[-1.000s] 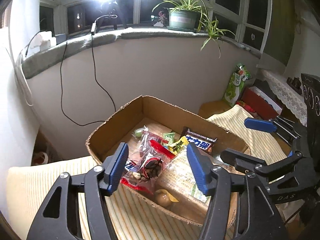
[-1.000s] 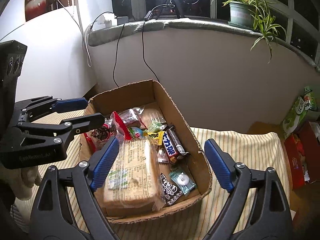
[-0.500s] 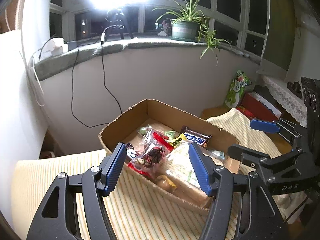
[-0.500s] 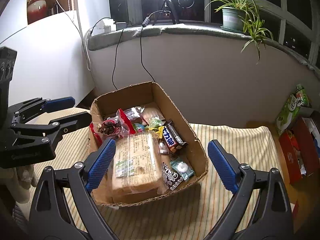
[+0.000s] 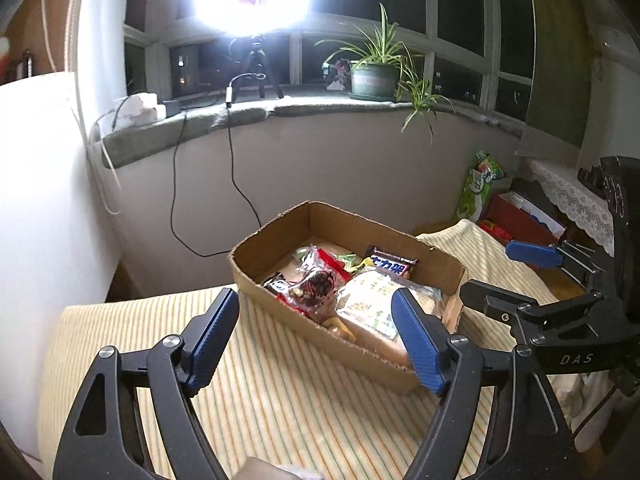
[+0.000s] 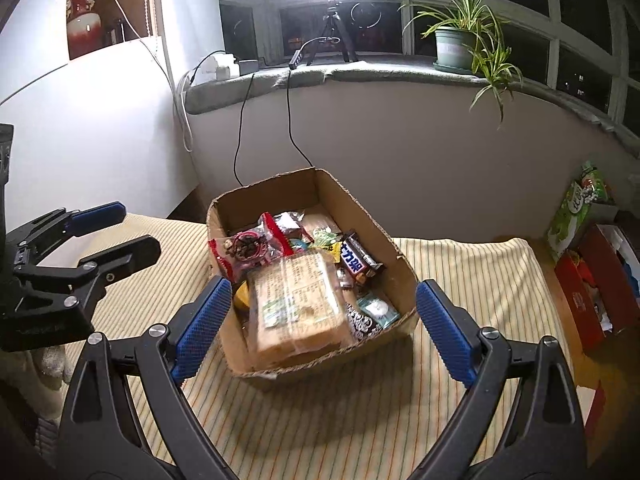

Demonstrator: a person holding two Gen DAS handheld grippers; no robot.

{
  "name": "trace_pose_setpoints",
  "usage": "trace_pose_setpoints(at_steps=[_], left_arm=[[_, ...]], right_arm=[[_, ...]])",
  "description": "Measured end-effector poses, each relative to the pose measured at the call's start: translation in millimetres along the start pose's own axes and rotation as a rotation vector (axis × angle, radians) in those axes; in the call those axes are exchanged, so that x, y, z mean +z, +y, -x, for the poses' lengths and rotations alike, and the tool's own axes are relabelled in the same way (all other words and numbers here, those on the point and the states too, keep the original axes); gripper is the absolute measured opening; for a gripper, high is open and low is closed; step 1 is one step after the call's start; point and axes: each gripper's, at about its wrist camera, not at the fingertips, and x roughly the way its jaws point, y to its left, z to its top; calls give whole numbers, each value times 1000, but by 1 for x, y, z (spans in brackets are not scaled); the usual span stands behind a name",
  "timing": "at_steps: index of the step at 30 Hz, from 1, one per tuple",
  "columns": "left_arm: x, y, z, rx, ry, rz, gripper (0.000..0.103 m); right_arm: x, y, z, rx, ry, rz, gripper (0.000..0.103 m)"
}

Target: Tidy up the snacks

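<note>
An open cardboard box point(image 5: 276, 296) point(image 6: 384, 236) sits on a striped cloth and holds several snacks: a big wrapped loaf point(image 6: 296, 300) point(image 5: 372, 300), a dark chocolate bar point(image 6: 354, 260) point(image 5: 392, 266), a clear bag with red edges point(image 6: 244, 248) point(image 5: 316, 284) and small candies. My left gripper point(image 5: 316, 340) is open and empty, near the box's near-left side. My right gripper point(image 6: 324, 332) is open and empty, in front of the box. Each gripper shows in the other's view: the right one point(image 5: 532, 276), the left one point(image 6: 112, 232).
The striped cloth point(image 6: 340, 420) covers the table. A wall with a windowsill, a potted plant point(image 6: 460, 44) and hanging cables point(image 6: 240, 128) stands behind the box. A green snack bag point(image 6: 576, 204) and red boxes point(image 6: 600, 280) stand at the right, off the table.
Both grippers have pulled back and up from the box, so it looks smaller and farther. Both stay open and empty. The snacks have not moved.
</note>
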Motion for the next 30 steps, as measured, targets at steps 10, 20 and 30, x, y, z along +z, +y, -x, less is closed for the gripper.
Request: trace_pose_setpoints(at_steps=[10,20,30], left_arm=[[-14,4,24,25,-17,19,81],[-24,5,34,36,-17,22,81],[-24,6,38,40,-26,20,81]], right_arm=[[-9,16,26,-71,-45,12,103],[-15,27,37,-79,-49,34,103],[-16,31,42,-79,-54,36,103]])
